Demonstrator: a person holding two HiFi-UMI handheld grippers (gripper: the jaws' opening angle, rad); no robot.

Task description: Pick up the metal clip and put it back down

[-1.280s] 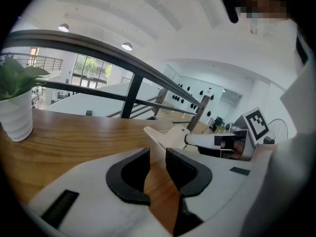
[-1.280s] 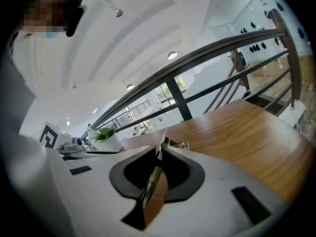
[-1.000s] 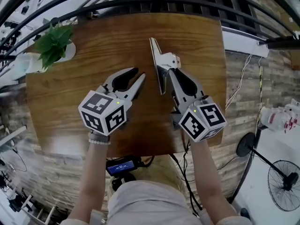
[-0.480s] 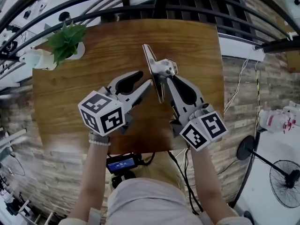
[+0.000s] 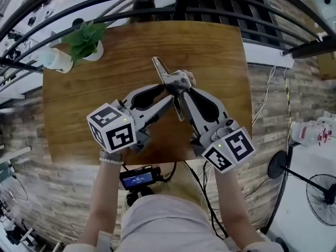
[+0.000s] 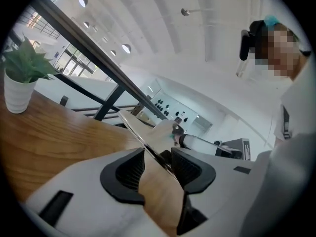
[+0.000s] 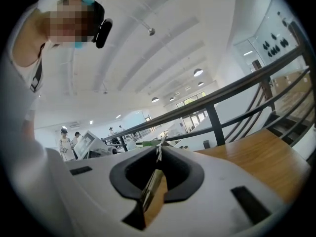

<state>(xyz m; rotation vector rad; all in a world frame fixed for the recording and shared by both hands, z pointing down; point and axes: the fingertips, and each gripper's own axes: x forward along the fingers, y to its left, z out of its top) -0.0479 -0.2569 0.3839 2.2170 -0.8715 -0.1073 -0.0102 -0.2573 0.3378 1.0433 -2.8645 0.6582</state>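
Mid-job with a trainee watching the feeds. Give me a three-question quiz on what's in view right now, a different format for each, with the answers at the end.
1. True or false: the metal clip lies flat on the table.
2. What stands at the table's far left corner? A. a potted plant B. a mug C. a book
3. Fill in: the clip is clamped by the ____ gripper.

Key
1. False. It is held up on edge, not lying flat.
2. A.
3. Right. The right gripper has the clip's plate between its pads, and its jaws are closing. The left gripper has its jaws opening, with the plate between them.
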